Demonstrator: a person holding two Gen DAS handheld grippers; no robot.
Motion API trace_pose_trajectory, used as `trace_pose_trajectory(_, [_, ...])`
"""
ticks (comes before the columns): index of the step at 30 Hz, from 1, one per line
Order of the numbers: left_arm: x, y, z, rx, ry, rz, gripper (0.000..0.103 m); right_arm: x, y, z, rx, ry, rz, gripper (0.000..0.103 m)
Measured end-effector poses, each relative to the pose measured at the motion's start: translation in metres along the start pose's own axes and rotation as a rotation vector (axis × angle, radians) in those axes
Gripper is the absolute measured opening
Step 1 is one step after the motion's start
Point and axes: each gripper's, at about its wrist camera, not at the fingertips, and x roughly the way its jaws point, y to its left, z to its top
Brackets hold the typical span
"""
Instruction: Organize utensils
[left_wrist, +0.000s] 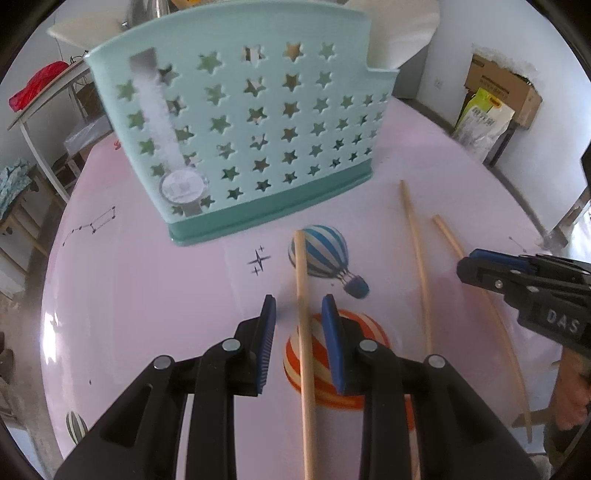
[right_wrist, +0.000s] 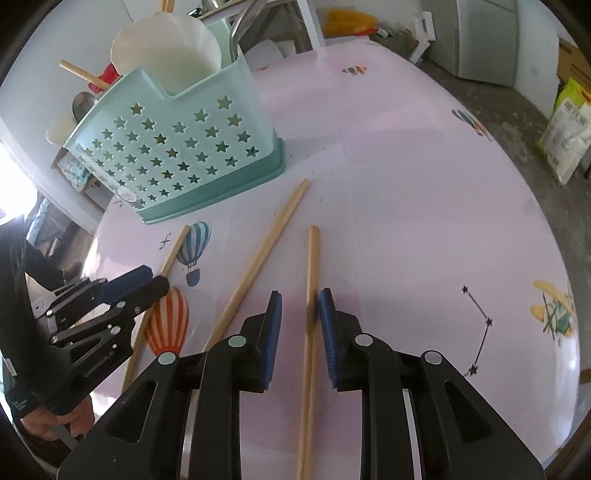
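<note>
Three wooden chopsticks lie on the pink table. My left gripper (left_wrist: 298, 300) is open, its blue pads on either side of the left chopstick (left_wrist: 304, 332), which also shows in the right wrist view (right_wrist: 173, 254). My right gripper (right_wrist: 300, 296) is open around the right chopstick (right_wrist: 312, 277), which sits close to the right pad. The middle chopstick (right_wrist: 258, 258) lies free between them. A teal utensil holder (left_wrist: 236, 125) with star cut-outs stands upright at the back, holding a white scoop and other utensils (right_wrist: 166, 55).
The round table (right_wrist: 406, 184) has balloon and star prints. Beyond its edge are cardboard boxes (left_wrist: 498, 85), a bag (right_wrist: 565, 129), a side table with a red cloth (left_wrist: 37, 85) and a grey cabinet (right_wrist: 484, 37).
</note>
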Motion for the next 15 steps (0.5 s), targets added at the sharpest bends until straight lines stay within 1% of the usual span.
trace_pose_trajectory(4, [0.006, -0.005, 0.01, 0.024, -0.001, 0.028, 0.024, 0.006, 0.008, 0.006, -0.048, -0.008, -0.047, 0.019])
trace_pose_trajectory(7, [0.009, -0.008, 0.015, 0.029, -0.004, 0.043, 0.016, 0.01, 0.014, 0.009, -0.079, -0.014, -0.087, 0.01])
trace_pose_trajectory(8, [0.01, -0.009, 0.016, 0.029, -0.004, 0.048, 0.012, 0.011, 0.014, 0.009, -0.085, -0.016, -0.099, 0.006])
trace_pose_trajectory(9, [0.01, -0.01, 0.018, 0.029, -0.005, 0.051, 0.009, 0.011, 0.014, 0.01, -0.087, -0.018, -0.099, 0.005])
trace_pose_trajectory(11, [0.01, -0.014, 0.019, 0.035, -0.008, 0.063, 0.006, 0.011, 0.014, 0.01, -0.084, -0.02, -0.095, 0.005])
trace_pose_trajectory(15, [0.011, -0.019, 0.019, 0.042, -0.012, 0.085, 0.006, 0.006, 0.009, 0.007, -0.075, -0.023, -0.09, 0.004])
